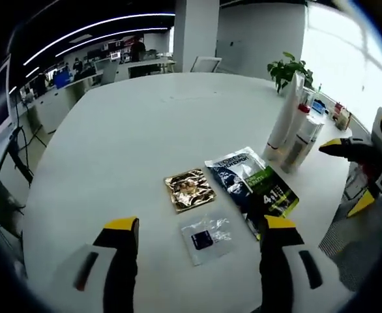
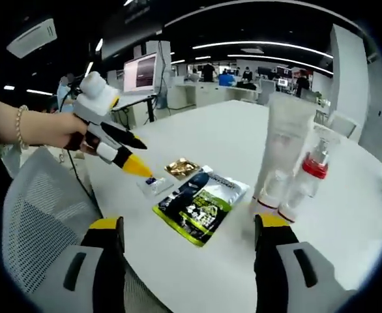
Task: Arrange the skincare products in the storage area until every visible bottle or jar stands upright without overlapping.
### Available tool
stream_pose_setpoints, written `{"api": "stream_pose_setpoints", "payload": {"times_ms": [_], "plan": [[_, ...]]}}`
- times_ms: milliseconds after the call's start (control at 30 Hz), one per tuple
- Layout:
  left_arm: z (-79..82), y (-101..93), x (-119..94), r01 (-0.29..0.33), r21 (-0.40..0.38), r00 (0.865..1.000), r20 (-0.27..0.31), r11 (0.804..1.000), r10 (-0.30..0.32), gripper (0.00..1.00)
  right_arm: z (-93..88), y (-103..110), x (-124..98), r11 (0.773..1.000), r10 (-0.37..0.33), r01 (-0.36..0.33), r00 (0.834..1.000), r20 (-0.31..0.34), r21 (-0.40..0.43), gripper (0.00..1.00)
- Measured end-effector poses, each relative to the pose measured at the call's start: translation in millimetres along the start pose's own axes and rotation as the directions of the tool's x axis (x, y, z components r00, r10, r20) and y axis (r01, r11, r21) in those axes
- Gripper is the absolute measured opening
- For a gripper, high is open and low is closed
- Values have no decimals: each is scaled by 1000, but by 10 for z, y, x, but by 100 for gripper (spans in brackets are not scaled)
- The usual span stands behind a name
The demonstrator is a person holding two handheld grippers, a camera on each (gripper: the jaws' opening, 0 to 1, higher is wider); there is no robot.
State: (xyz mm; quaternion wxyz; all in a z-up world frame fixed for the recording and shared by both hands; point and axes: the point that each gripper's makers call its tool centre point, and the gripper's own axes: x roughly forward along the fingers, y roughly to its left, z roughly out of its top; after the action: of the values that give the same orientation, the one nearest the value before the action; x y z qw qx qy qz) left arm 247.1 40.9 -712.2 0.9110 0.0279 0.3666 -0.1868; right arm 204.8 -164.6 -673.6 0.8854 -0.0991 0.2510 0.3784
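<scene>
Left gripper view
- Left gripper [image 1: 199, 229]: jaws spread wide, yellow-tipped, grasping nothing, hovering above the white tabletop [image 1: 126, 130].
- Clear sachet [image 1: 206, 238]: flat on the tabletop between the jaws, a dark square inside it.
- Gold foil packet [image 1: 188, 190]: flat, just ahead of the jaws, beside the clear sachet.
- Dark pouch [image 1: 238, 175]: flat, ahead and toward the right jaw, lying over the green-and-black pouch [image 1: 276, 195] or under it; cannot tell which.
- White tube [image 1: 284, 120]: upright, well ahead to the right, past the pouches.
- Clear bottle [image 1: 302, 140]: red collar, upright just beside the white tube; touching or not, cannot tell.
- Right gripper [image 1: 347, 176]: enters from the right edge, jaws parted, nothing between them, near the bottle.
- Potted plant [image 1: 289, 68]: far edge of the tabletop, beyond the tube.

Right gripper view
- Right gripper [image 2: 188, 228]: jaws wide apart, empty, over the near edge of the tabletop [image 2: 230, 130].
- Green-and-black pouch [image 2: 192, 210]: flat, just ahead between the jaws, overlapped with the dark pouch [image 2: 218, 184].
- White tube [image 2: 283, 150]: upright, cap down, ahead of the right jaw.
- Clear bottle [image 2: 306, 182]: upright, red collar, just beside the tube on its right.
- Gold foil packet [image 2: 181, 167]: flat, farther ahead, left of the pouches.
- Clear sachet [image 2: 154, 185]: flat, near the gold packet.
- Left gripper [image 2: 137, 156]: comes in from the left, held by a hand [image 2: 57, 130] with a beaded bracelet, jaws apart, one yellow tip just above the clear sachet.
- Mesh chair back [image 2: 41, 215]: lower left, beside the left jaw.
</scene>
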Motion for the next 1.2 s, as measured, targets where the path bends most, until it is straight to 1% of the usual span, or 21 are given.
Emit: {"api": "stream_pose_setpoints", "payload": {"times_ms": [133, 233, 267, 367, 467, 533, 567, 633, 700, 733, 767, 800, 833, 900, 1033, 1100, 1200], "plan": [[-14, -2, -136, -7, -23, 1000, 15, 1000, 7, 84, -82, -219, -151, 996, -76, 76, 997, 0, 43, 87], [-57, 6, -215, -6, -43, 1000, 19, 999, 7, 89, -71, -286, -272, 991, -108, 106, 994, 11, 76, 88], [-68, 1, -245, -7, -42, 1000, 19, 999, 8, 90, -95, -320, -283, 990, -115, 114, 993, 4, 86, 88], [-123, -18, -341, -10, -41, 1000, 21, 999, 10, 94, -99, -376, -293, 988, -131, 128, 991, 22, 88, 89], [-158, -50, -399, -1, -44, 1000, 30, 999, 3, 96, -53, -370, -340, 988, -137, 134, 990, 33, 81, 89], [-181, -71, -440, 2, -31, 999, 33, 1000, -1, 98, -28, -354, -371, 988, -138, 135, 990, 37, 75, 89], [-192, -68, -469, 0, -25, 999, 35, 1000, 1, 99, -55, -371, -339, 988, -132, 128, 990, 41, 80, 89], [-199, -57, -504, 1, -26, 999, 37, 1000, 0, 99, -27, -341, -362, 988, -125, 120, 991, 43, 97, 89], [-190, -59, -558, -1, -32, 999, 48, 999, 3, 99, -92, -393, -318, 988, -128, 123, 991, 45, 98, 90], [-178, -77, -584, -5, -29, 999, 51, 1000, 7, 99, -96, -389, -326, 987, -128, 123, 991, 40, 102, 90], [-177, -77, -585, -8, -27, 999, 51, 1000, 9, 99, -91, -370, -352, 986, -125, 121, 992, 34, 116, 90], [-174, -78, -583, -10, -20, 999, 53, 1000, 12, 99, -127, -402, -327, 985, -127, 122, 991, 34, 121, 90], [-167, -87, -578, -10, -16, 998, 55, 1000, 11, 99, -157, -427, -306, 985, -130, 125, 991, 33, 120, 90], [-160, -97, -562, -9, -14, 998, 56, 1000, 10, 99, -120, -401, -334, 985, -133, 129, 991, 32, 112, 90], [-189, -71, -559, -21, -19, 999, 45, 1000, 21, 99, -150, -379, -301, 988, -114, 110, 993, 25, 106, 90], [-176, -80, -569, -17, -24, 999, 51, 1000, 18, 99, -116, -336, -336, 990, -111, 108, 994, 20, 95, 90], [-183, -84, -574, -21, -25, 999, 48, 999, 23, 99, -173, -371, -286, 990, -108, 106, 994, 17, 93, 89]]}}
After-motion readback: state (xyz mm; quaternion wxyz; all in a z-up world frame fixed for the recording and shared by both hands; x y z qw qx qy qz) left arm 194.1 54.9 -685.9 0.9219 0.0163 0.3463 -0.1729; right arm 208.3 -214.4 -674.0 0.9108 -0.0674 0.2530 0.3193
